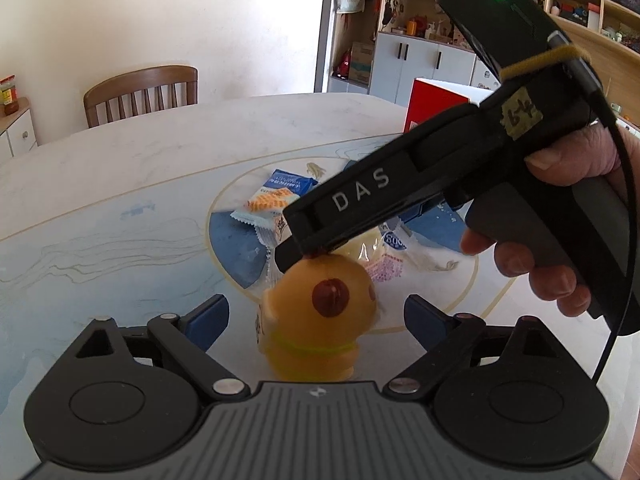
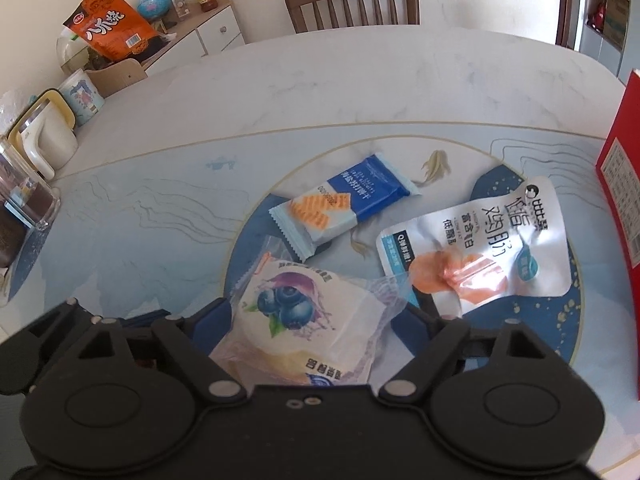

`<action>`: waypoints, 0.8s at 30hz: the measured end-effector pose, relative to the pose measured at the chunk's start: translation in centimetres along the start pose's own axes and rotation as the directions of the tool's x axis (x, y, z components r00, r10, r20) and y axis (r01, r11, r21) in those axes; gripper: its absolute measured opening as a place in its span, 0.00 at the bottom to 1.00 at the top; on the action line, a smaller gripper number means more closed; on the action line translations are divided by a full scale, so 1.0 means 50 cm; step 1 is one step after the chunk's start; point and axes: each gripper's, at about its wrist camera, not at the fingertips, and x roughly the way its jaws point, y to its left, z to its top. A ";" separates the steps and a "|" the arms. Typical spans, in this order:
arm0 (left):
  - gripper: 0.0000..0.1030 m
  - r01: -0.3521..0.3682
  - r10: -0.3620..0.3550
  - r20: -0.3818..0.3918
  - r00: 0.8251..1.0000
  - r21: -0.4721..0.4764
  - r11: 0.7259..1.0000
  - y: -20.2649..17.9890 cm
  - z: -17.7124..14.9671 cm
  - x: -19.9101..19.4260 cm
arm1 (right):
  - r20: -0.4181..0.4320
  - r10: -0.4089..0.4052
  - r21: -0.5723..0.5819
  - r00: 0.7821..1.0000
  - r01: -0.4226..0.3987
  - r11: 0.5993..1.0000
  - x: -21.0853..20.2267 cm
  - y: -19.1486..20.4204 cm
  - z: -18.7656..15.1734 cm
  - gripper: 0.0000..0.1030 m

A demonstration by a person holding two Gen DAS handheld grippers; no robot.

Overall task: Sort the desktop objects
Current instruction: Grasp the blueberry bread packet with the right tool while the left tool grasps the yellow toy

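In the left wrist view my left gripper (image 1: 316, 316) is open around a yellow round toy with a red spot (image 1: 320, 320), which stands between the blue pads without touching them. The right gripper's black body (image 1: 400, 196) crosses above the toy. In the right wrist view my right gripper (image 2: 316, 320) is open with a blueberry pastry packet (image 2: 304, 320) lying between its pads. A blue cracker packet (image 2: 344, 204) and a silver chicken packet (image 2: 480, 248) lie beyond it on the round blue table inlay (image 2: 560, 320).
A red box (image 2: 620, 200) stands at the right table edge. A jar, a white jug (image 2: 44, 140) and a tin stand at the left. A wooden chair (image 2: 352, 0) stands behind the table. Shelves and cabinets line the back wall.
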 end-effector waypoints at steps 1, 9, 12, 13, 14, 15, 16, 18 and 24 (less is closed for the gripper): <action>0.87 0.002 -0.002 -0.002 1.000 -0.001 1.000 -0.001 -0.001 0.001 | 0.000 0.001 -0.001 1.000 -0.001 1.000 -0.001 0.001 0.000 0.81; 0.70 -0.027 0.028 -0.036 0.999 0.029 0.999 -0.012 -0.009 0.012 | 0.001 0.008 0.009 1.000 -0.008 1.000 -0.006 -0.001 -0.001 0.74; 0.59 -0.046 0.047 -0.036 0.998 0.035 0.998 -0.014 -0.012 0.012 | 0.002 0.015 0.020 1.000 -0.015 1.000 -0.009 -0.004 -0.002 0.69; 0.53 -0.043 0.044 -0.035 0.998 0.030 0.999 -0.013 -0.013 0.011 | 0.003 0.019 0.021 1.000 -0.019 1.000 -0.010 -0.004 -0.002 0.67; 0.49 -0.046 0.047 -0.032 0.998 0.029 0.999 -0.014 -0.013 0.009 | 0.002 0.021 0.021 1.000 -0.021 1.000 -0.012 -0.004 -0.001 0.67; 0.48 -0.044 0.045 -0.031 0.999 0.029 0.999 -0.015 -0.014 0.008 | 0.002 0.022 0.020 1.000 -0.022 1.000 -0.013 -0.004 -0.002 0.66; 0.46 -0.041 0.042 -0.032 0.999 0.030 0.999 -0.016 -0.015 0.008 | 0.004 0.020 0.019 1.000 -0.020 1.000 -0.015 -0.004 -0.002 0.65; 0.45 -0.043 0.044 -0.028 0.999 0.037 0.998 -0.018 -0.010 0.008 | 0.004 0.022 0.021 1.000 -0.022 1.000 -0.015 -0.005 -0.002 0.64; 0.43 -0.022 0.022 -0.013 1.000 0.032 0.999 -0.028 -0.002 -0.010 | 0.011 0.030 0.026 1.000 -0.030 0.999 -0.028 -0.008 -0.001 0.63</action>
